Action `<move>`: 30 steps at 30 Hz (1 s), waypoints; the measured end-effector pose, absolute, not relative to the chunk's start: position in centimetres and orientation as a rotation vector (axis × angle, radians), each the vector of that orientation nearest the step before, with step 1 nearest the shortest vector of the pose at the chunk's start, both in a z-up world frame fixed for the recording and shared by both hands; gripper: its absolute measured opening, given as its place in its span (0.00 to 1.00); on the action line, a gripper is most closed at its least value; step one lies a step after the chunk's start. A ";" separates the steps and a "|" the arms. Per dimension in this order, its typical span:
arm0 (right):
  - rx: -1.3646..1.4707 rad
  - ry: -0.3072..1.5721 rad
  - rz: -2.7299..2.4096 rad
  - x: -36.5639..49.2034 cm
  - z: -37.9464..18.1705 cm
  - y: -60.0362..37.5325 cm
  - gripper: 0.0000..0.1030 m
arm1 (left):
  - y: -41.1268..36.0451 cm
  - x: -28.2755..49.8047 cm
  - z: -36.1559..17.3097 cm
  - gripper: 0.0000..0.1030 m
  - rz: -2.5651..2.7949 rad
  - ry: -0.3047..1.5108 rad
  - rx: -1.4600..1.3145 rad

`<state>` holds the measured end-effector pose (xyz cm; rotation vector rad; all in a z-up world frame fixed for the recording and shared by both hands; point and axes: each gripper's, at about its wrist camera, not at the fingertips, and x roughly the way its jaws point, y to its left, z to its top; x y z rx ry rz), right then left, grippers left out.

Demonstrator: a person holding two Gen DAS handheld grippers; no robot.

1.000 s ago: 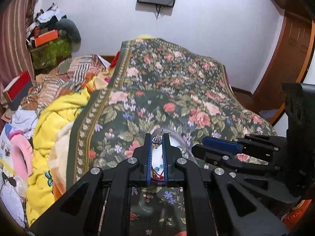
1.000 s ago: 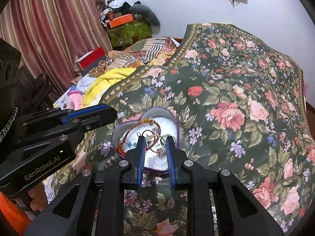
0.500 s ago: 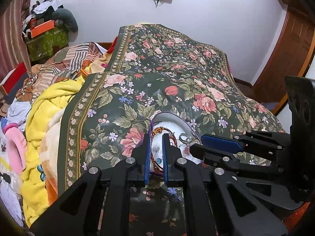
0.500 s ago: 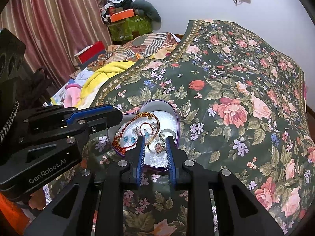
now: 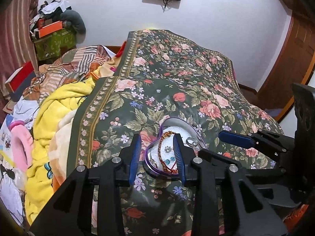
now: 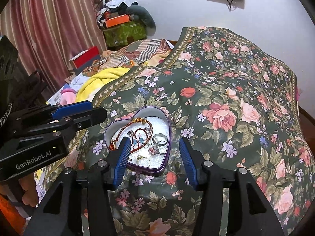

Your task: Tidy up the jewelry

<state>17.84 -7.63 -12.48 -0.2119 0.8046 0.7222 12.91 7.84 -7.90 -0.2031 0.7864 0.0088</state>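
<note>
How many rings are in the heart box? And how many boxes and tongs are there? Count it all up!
Rings: 3, a silver ring, a pink-stone ring and a gold ring
Heart box: 1
Tongs: 2, the left tongs and the right tongs, both opening, gripping nothing
Total: 6
The tangled beaded cords are too knotted to count.

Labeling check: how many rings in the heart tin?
3 clear: silver band by right wall, pink-stone ring just nearer, gold ring near the tip; the bracelet tangle may hide more.
</note>
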 end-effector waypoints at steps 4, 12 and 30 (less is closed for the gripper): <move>-0.207 0.793 0.717 17.6 -12.0 -7.9 0.46 | 8.1 12.6 -7.6 0.32 0.018 0.781 -0.208; -0.171 0.708 0.696 16.0 -8.6 -9.6 0.46 | 7.3 10.8 -5.2 0.32 0.024 0.728 -0.180; -0.028 0.265 0.640 5.1 4.3 -15.5 0.46 | 3.4 -0.1 8.1 0.43 0.016 0.329 -0.096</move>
